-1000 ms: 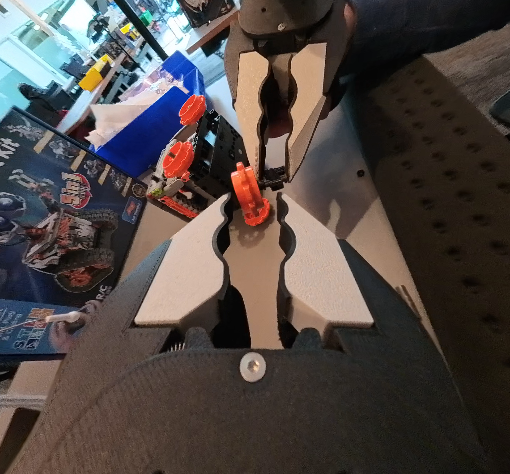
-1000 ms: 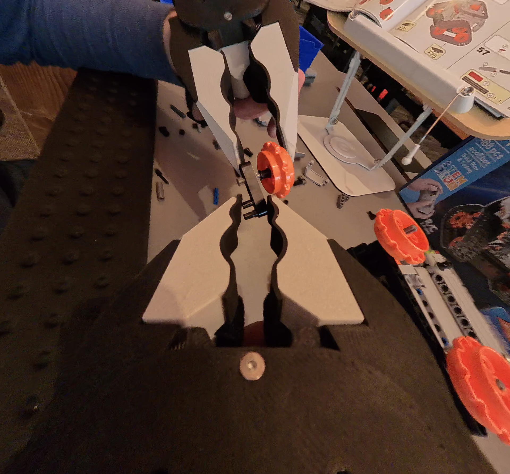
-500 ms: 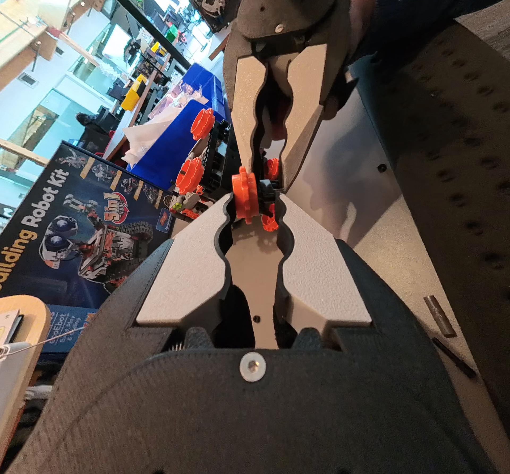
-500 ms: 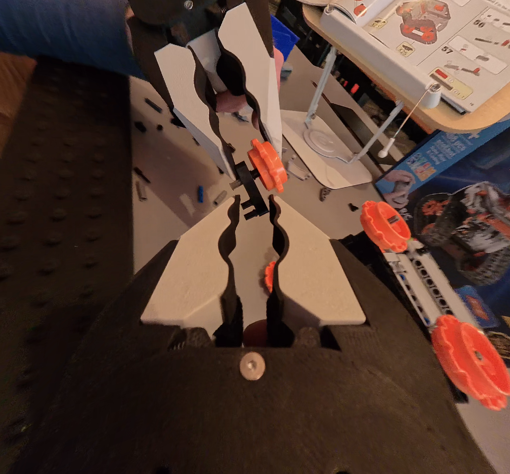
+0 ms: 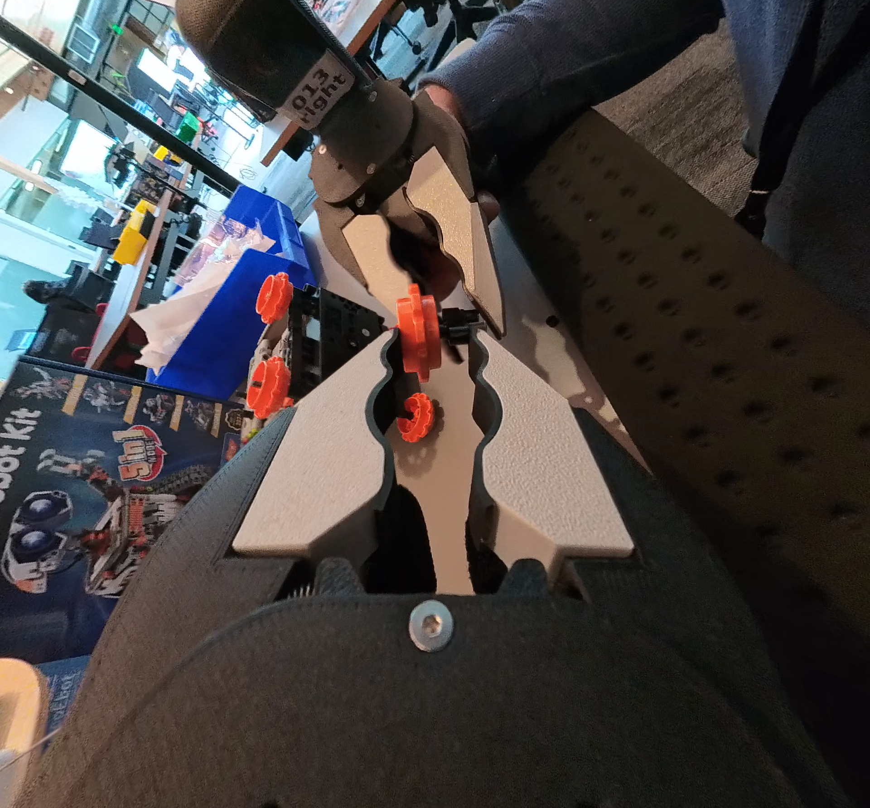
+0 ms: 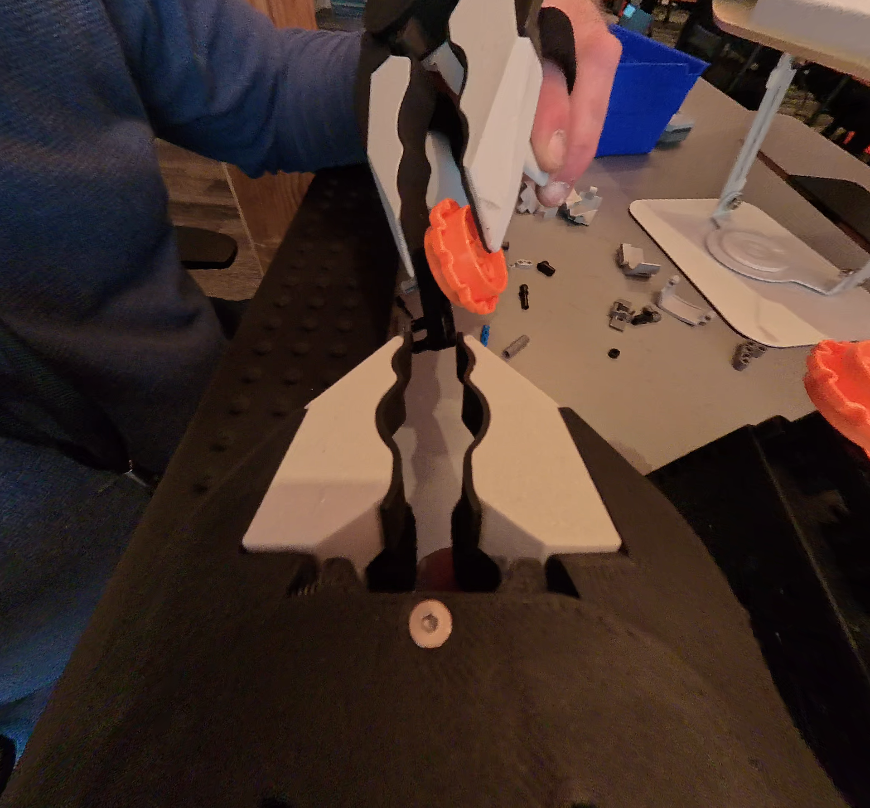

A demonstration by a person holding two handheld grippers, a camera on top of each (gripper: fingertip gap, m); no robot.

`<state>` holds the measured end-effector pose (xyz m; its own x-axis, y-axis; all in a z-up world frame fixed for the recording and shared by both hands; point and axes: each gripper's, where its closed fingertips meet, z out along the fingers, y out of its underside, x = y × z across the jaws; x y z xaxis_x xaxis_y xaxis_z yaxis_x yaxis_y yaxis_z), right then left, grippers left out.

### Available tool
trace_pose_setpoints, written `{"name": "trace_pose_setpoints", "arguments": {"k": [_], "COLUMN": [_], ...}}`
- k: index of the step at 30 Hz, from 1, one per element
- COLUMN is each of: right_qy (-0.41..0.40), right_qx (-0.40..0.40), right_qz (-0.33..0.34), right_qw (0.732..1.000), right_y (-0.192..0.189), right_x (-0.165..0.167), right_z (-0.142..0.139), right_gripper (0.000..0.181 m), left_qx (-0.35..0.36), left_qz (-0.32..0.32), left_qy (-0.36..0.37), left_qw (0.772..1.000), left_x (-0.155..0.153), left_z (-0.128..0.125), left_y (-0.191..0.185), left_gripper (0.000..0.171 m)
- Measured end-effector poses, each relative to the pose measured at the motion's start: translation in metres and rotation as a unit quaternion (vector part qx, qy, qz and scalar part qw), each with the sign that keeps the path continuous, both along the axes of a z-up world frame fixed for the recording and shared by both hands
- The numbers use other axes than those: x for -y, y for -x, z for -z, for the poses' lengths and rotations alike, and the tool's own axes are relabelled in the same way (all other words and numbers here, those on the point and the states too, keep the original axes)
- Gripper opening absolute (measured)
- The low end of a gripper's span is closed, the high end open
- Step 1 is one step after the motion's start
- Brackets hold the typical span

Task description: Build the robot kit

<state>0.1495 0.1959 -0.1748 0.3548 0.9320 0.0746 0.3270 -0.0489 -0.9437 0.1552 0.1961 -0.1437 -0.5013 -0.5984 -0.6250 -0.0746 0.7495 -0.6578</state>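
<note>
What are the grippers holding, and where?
Both hold one orange wheel on a black beam: left gripper across the wheel, right gripper on the beam's end.

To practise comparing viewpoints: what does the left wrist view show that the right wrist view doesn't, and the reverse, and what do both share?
Only left: a printed kit box and a small orange wheel. Only right: a white stand base and scattered loose parts. Both: the large orange wheel on a black piece, between the left gripper and right gripper.

Four orange wheels: held (image 5: 416,338), loose on table (image 5: 414,417), two on model (image 5: 273,298) (image 5: 268,386). Two blue bins (image 5: 235,314) (image 5: 263,220). One kit box (image 5: 94,456).
</note>
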Motion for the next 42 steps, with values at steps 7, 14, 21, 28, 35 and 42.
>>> {"name": "trace_pose_setpoints", "arguments": {"k": [7, 14, 21, 28, 35, 42], "right_qy": [0.006, 0.002, 0.006, 0.006, 0.021, 0.043], "right_qx": [-0.026, -0.027, -0.038, -0.041, -0.042, -0.070], "right_qz": [-0.002, 0.053, 0.088, 0.093, 0.088, 0.080], "right_qw": [1.000, 0.998, 0.995, 0.995, 0.995, 0.993], "right_y": [-0.005, -0.020, -0.029, -0.031, -0.029, -0.029], "right_x": [0.002, -0.014, -0.024, -0.024, -0.023, -0.021], "right_z": [-0.009, -0.012, -0.016, -0.017, -0.014, -0.020], "right_gripper": [0.015, 0.014, 0.013, 0.013, 0.014, 0.016], "left_qx": [0.003, 0.017, 0.041, 0.049, 0.056, 0.056], "left_qz": [0.004, -0.034, -0.071, -0.085, -0.089, -0.086], "left_qy": [-0.006, 0.004, 0.016, -0.008, -0.028, -0.016], "left_qw": [1.000, 0.999, 0.996, 0.995, 0.994, 0.995], "left_x": [-0.006, -0.028, -0.044, -0.046, -0.043, -0.043], "left_z": [-0.004, 0.002, -0.002, -0.001, 0.002, -0.002], "left_y": [-0.005, -0.016, -0.023, -0.026, -0.030, -0.029], "left_gripper": [0.028, 0.028, 0.026, 0.036, 0.028, 0.027]}}
